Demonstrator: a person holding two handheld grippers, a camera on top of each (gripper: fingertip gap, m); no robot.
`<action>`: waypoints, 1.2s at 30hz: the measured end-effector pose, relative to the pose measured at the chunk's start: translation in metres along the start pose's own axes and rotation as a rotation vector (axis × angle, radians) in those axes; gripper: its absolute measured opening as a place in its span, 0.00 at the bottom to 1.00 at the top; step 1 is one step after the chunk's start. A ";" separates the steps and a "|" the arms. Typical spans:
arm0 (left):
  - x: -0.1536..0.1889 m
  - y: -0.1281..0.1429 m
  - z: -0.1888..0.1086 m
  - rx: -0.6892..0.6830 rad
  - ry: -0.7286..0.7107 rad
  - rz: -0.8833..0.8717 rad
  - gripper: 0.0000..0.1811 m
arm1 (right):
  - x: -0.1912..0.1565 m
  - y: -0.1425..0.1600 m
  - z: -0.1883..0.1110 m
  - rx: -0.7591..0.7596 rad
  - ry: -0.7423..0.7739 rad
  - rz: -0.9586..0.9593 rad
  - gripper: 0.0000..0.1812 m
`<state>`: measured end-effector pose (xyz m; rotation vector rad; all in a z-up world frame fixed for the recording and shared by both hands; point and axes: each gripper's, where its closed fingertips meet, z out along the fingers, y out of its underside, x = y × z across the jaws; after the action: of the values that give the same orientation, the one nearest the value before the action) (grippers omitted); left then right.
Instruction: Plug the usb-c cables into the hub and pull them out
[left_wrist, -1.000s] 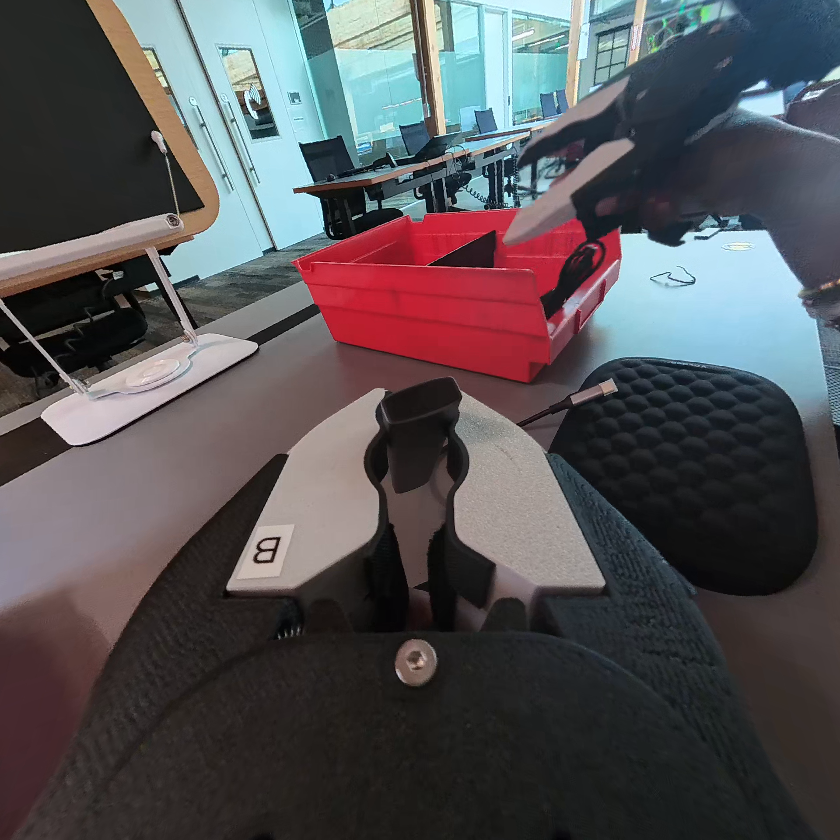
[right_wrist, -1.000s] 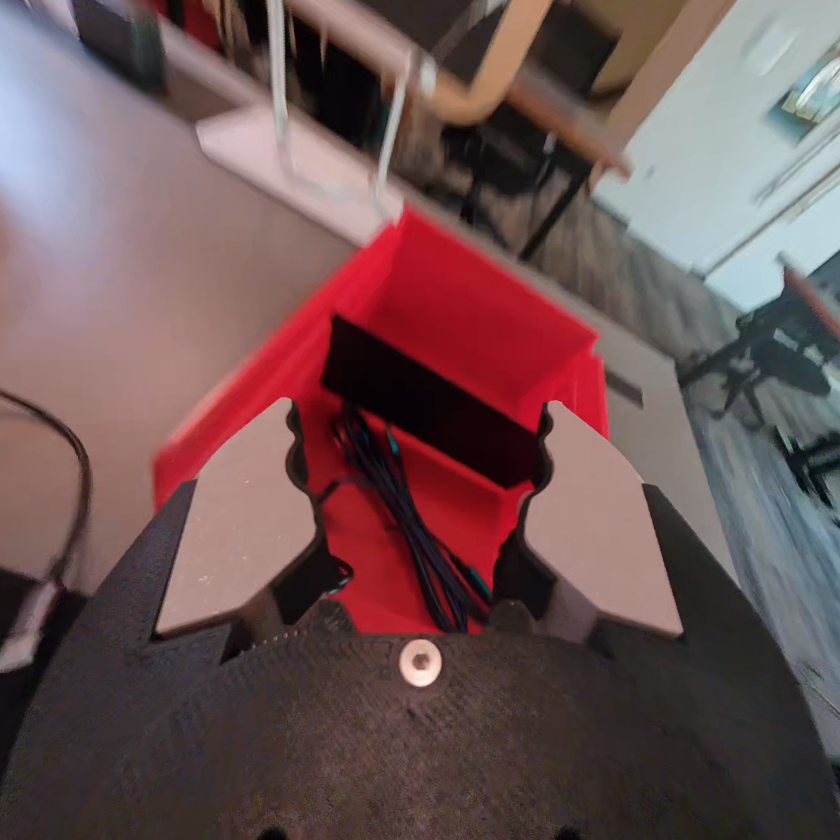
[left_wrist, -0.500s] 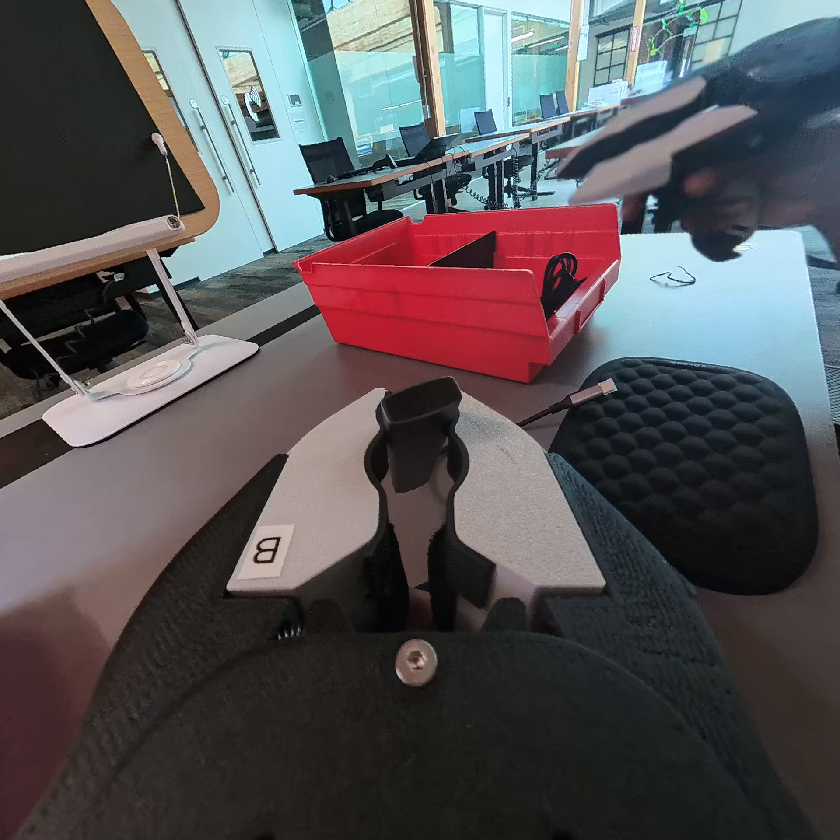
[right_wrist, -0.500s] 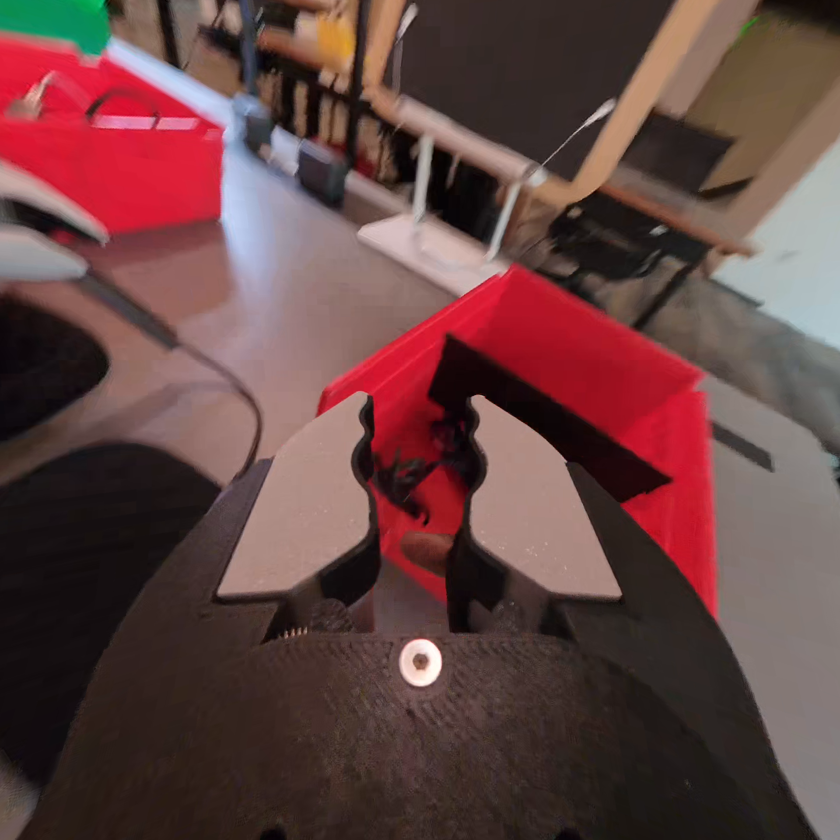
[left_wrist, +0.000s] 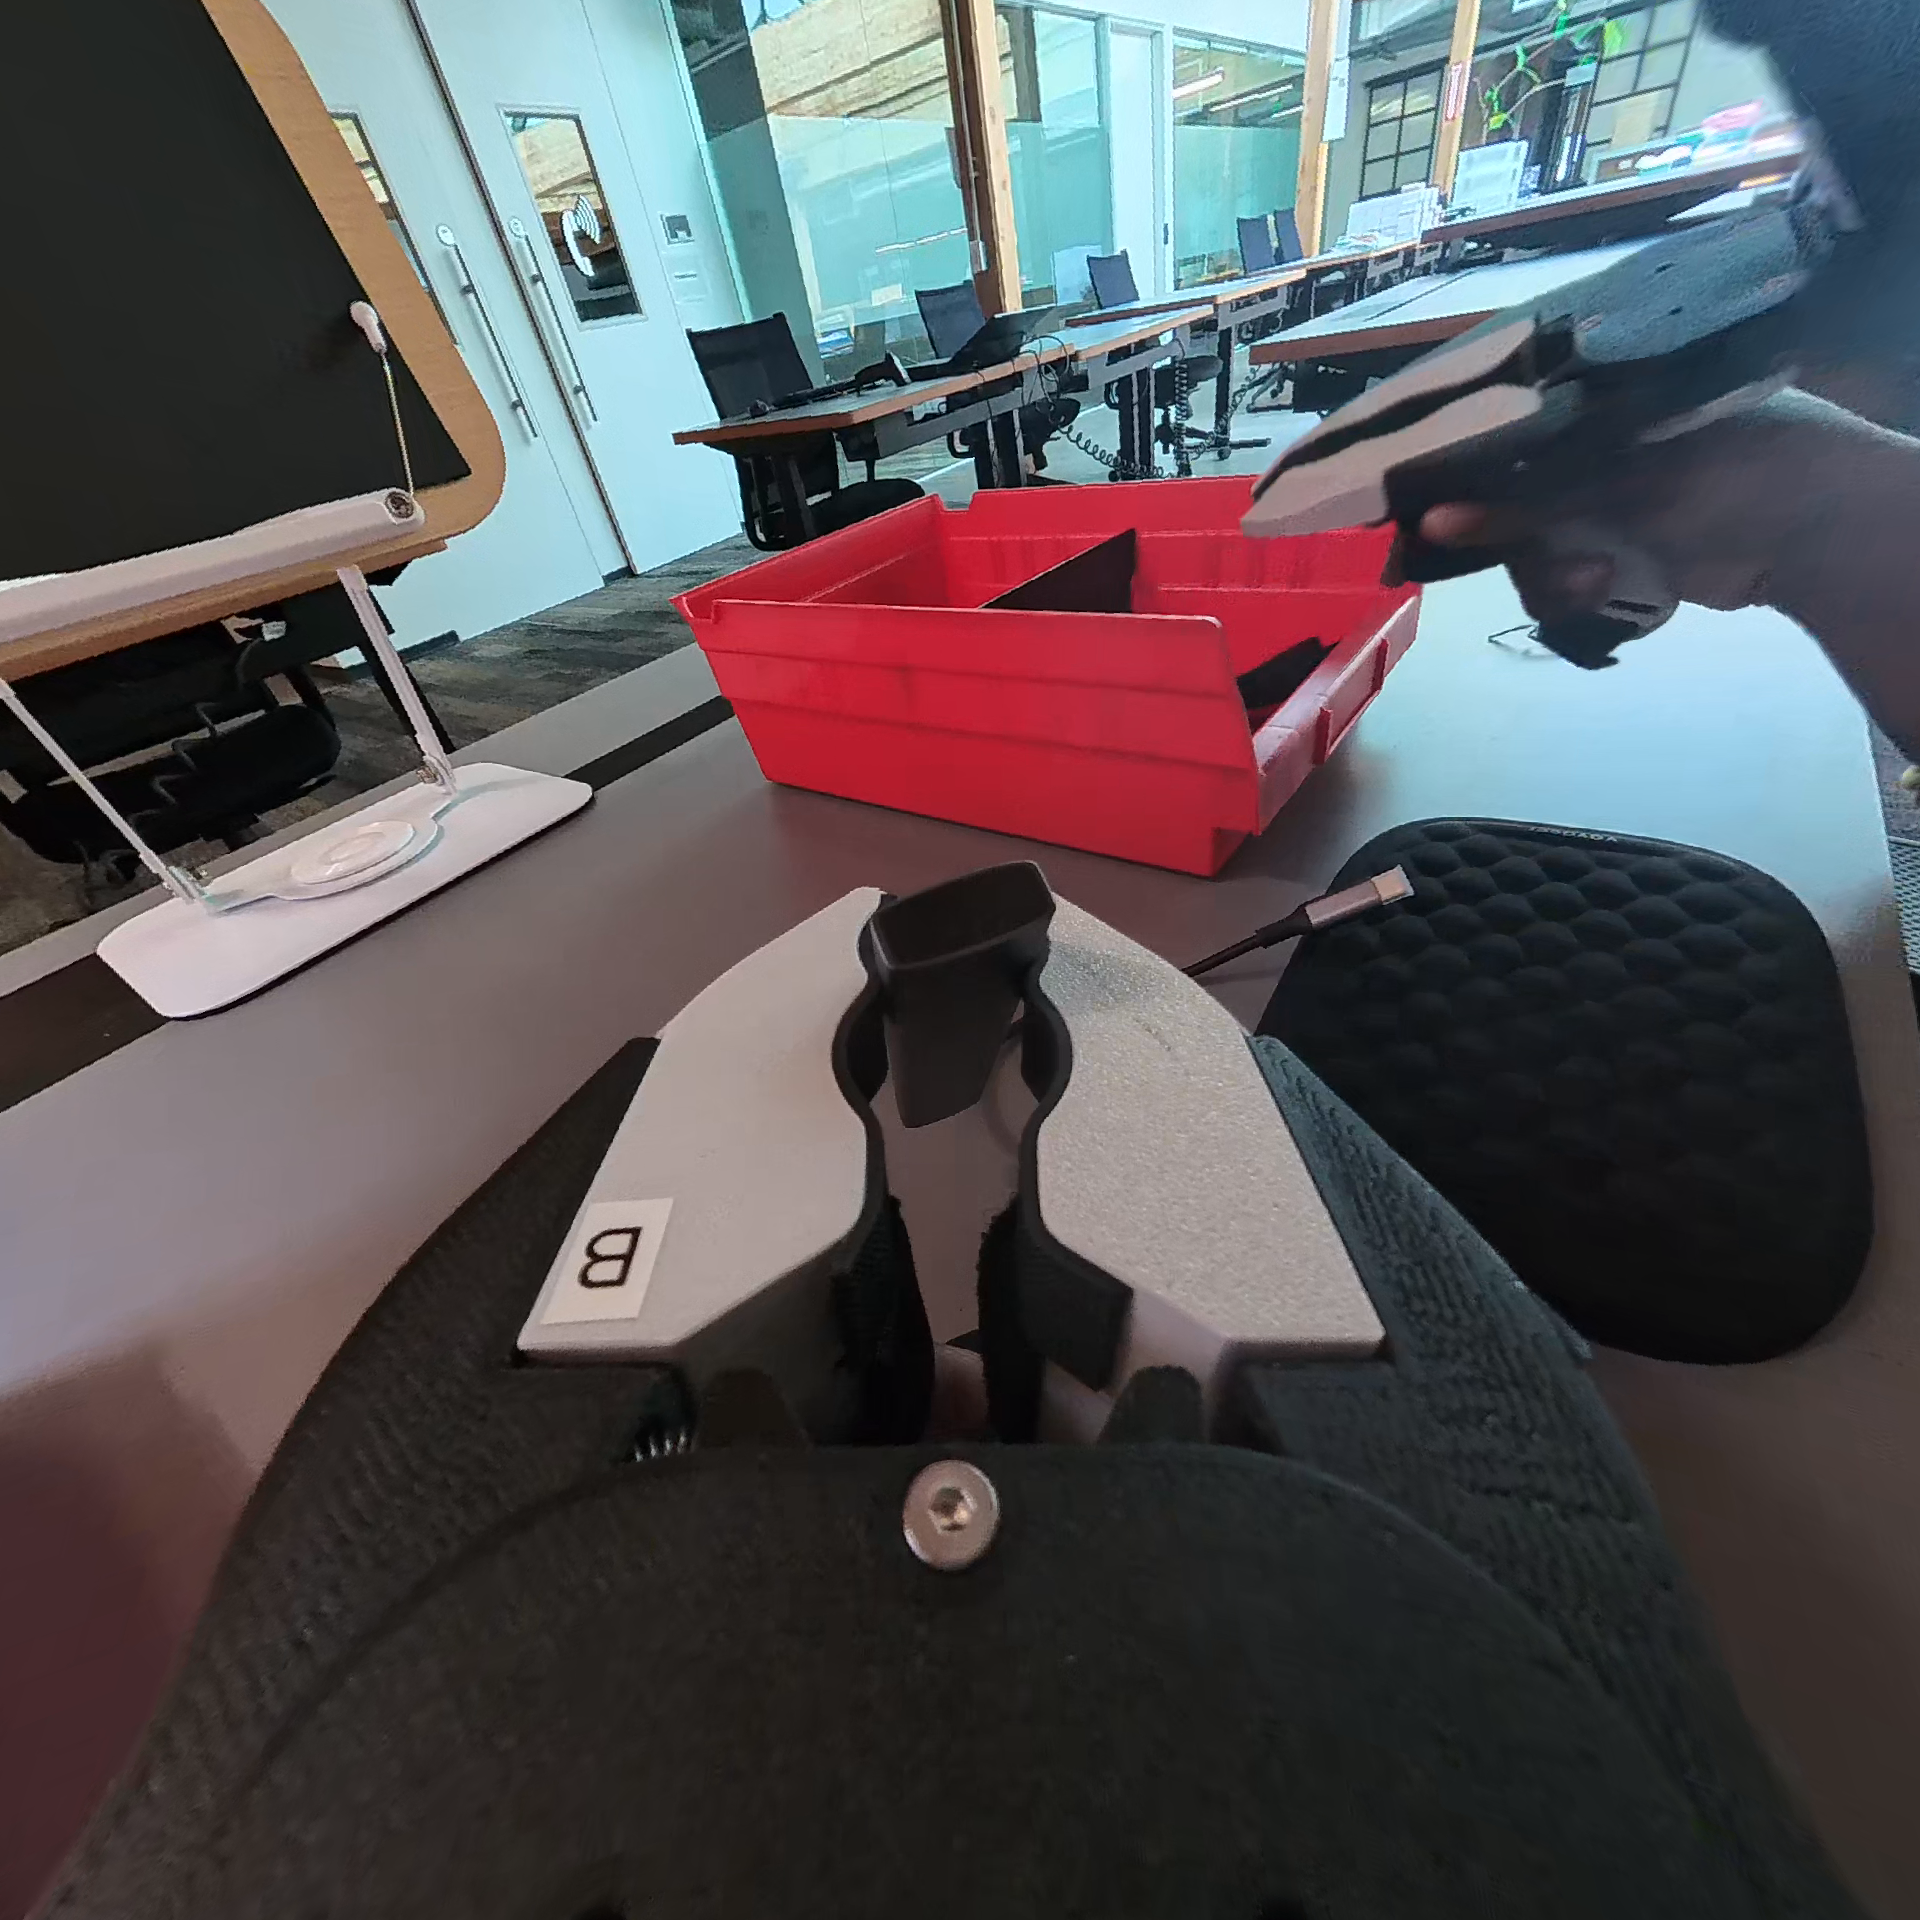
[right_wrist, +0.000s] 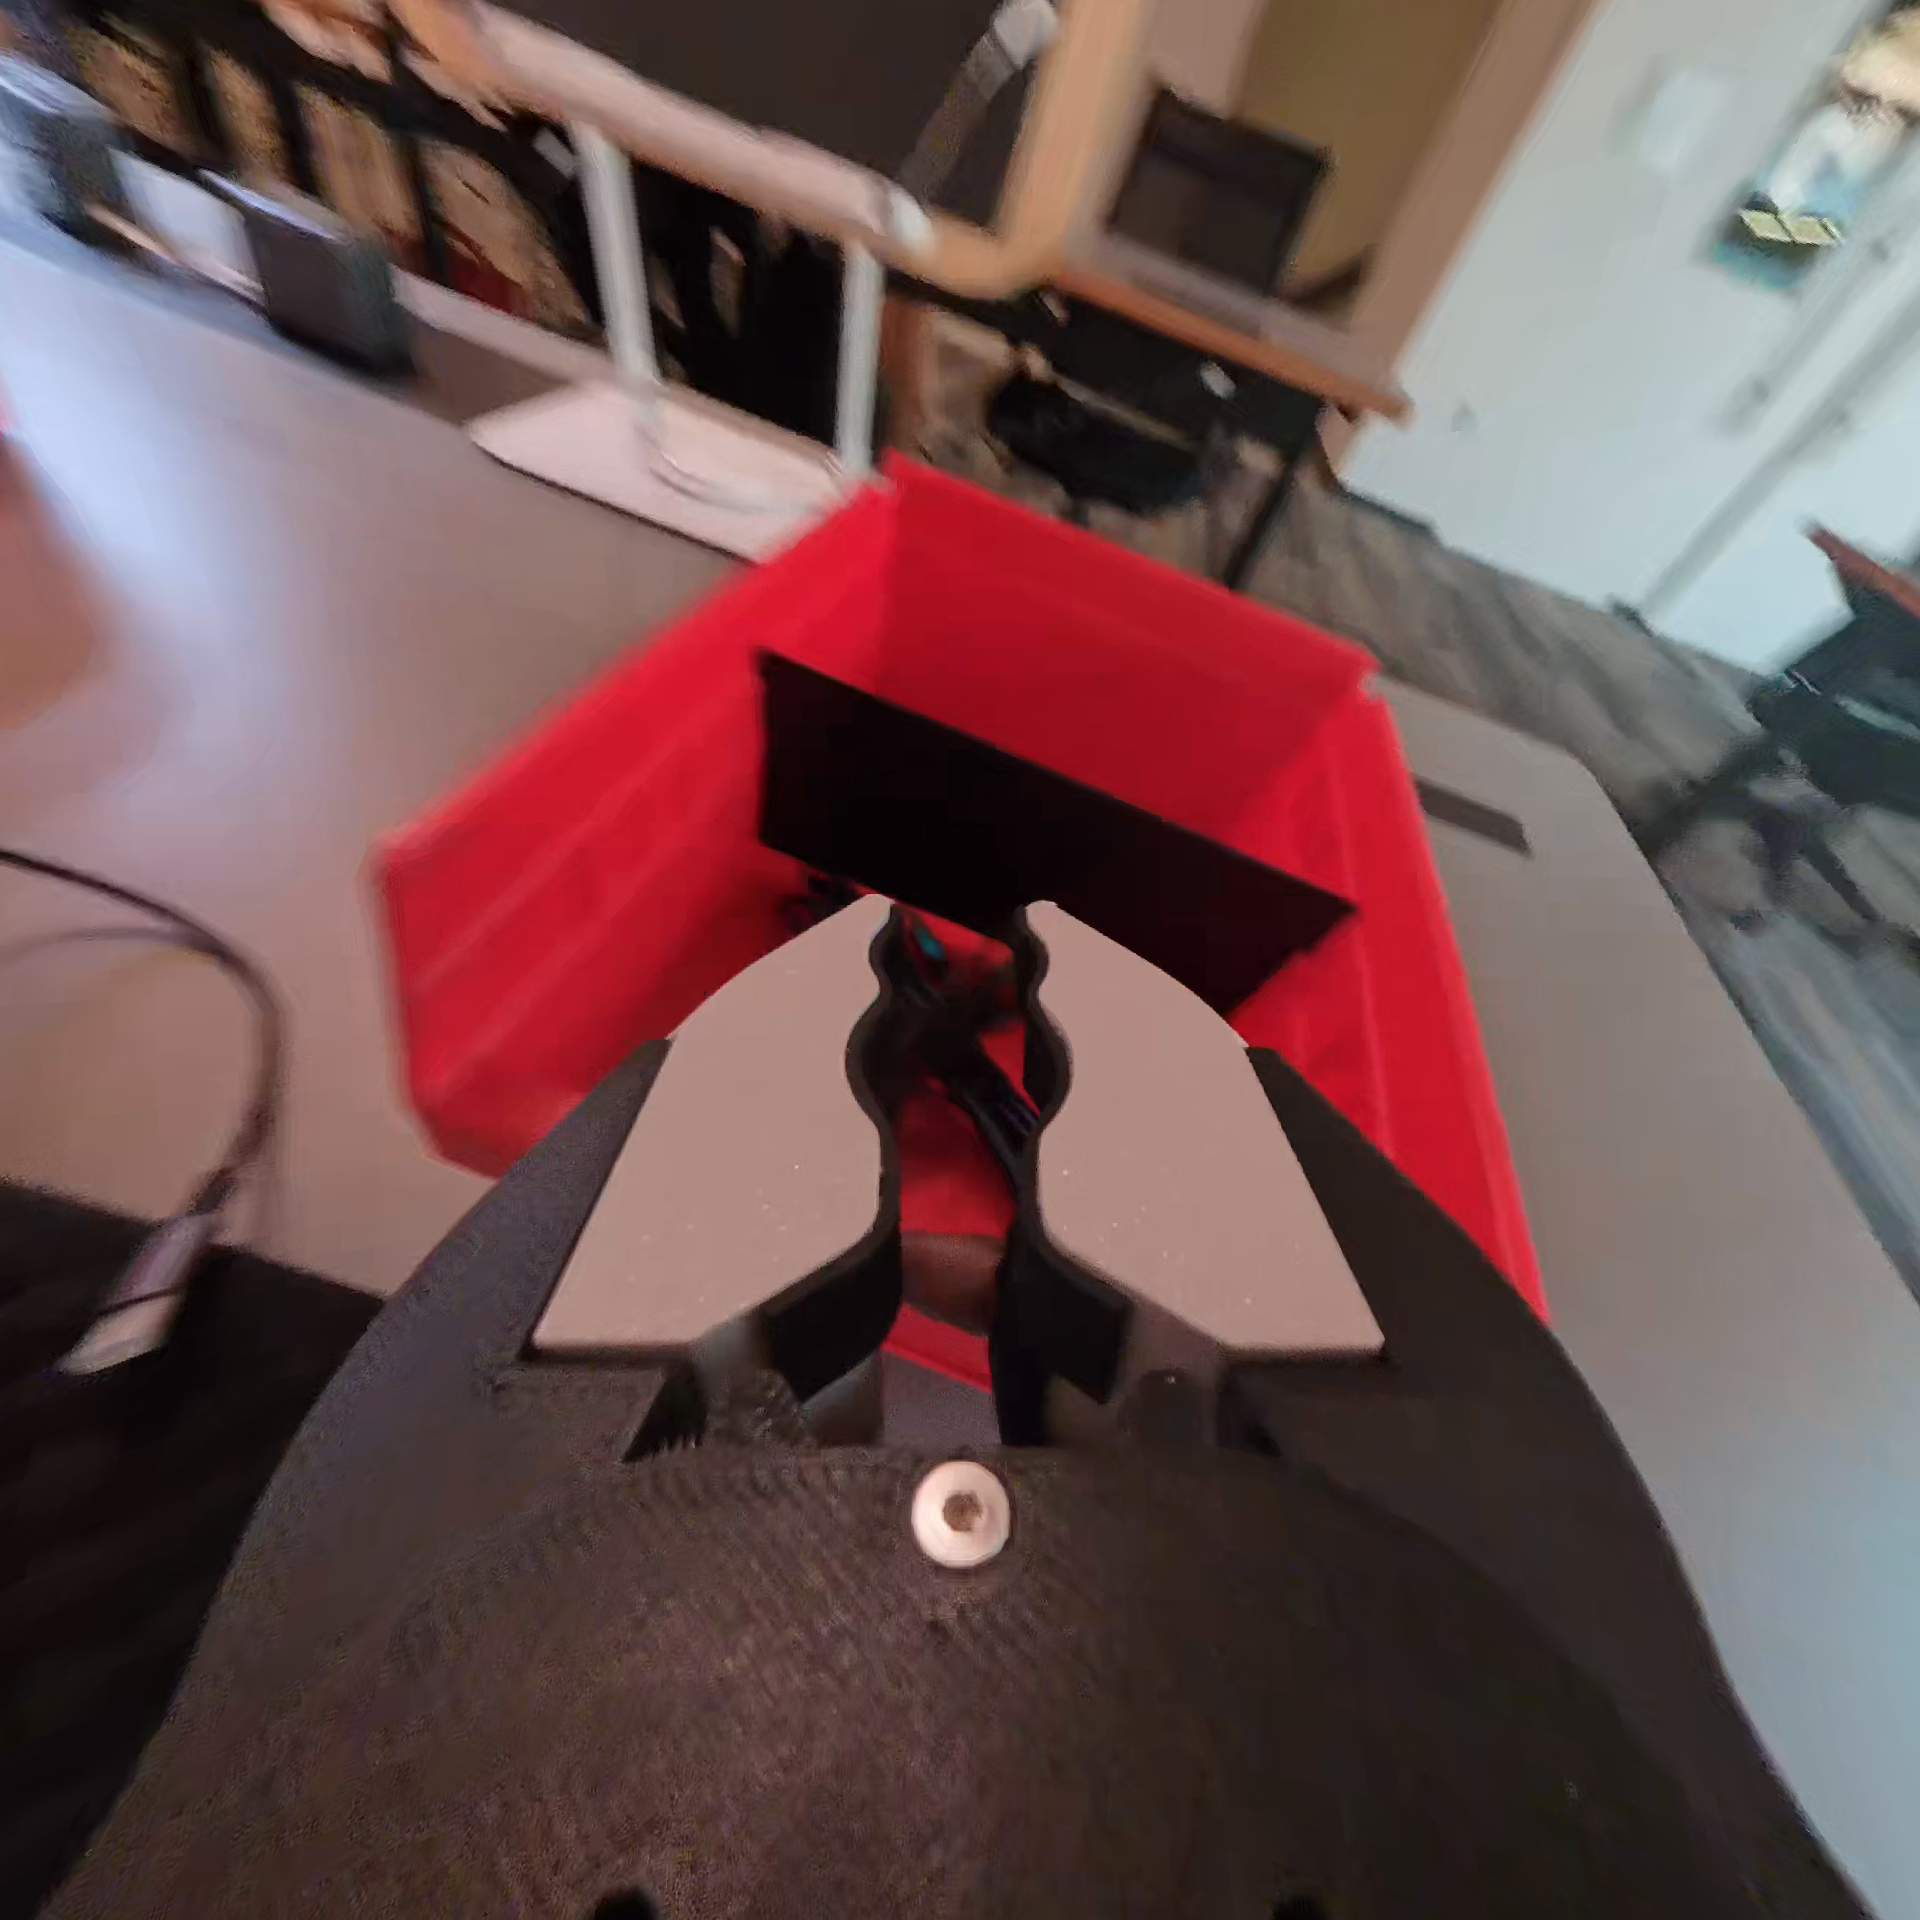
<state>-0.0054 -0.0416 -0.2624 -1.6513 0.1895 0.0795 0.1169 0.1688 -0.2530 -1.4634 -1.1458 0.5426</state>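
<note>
My left gripper is shut on the dark grey hub and holds it low over the table. A USB-C cable's plug lies loose on the edge of a black honeycomb pad, to the right of the hub; it also shows blurred in the right wrist view. My right gripper hangs in the air over the red bin, its jaws closed to a narrow slit with nothing gripped. Black cables lie in the bin below it. The right gripper also shows in the left wrist view.
The red bin stands beyond the hub and has a black divider. A white stand base sits at the left with a dark board above it. The grey table ends at the right behind the pad.
My right gripper was open low over the bin. It rose, closed its jaws and now hovers higher above the bin. The left gripper and the hub have not moved.
</note>
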 end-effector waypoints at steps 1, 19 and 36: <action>0.000 0.000 0.000 0.000 0.000 -0.002 0.11 | -0.014 -0.009 -0.006 0.055 -0.080 -0.008 0.12; -0.001 0.001 0.000 -0.002 -0.001 -0.005 0.10 | -0.162 0.056 -0.022 -0.240 -0.737 -0.259 0.09; -0.001 -0.041 -0.027 0.332 0.243 -0.346 0.09 | -0.247 -0.039 -0.009 0.294 -0.505 -0.515 0.19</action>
<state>-0.0007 -0.0650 -0.2200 -1.3375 0.0923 -0.3973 0.0080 -0.0549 -0.2794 -0.7465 -1.6884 0.6968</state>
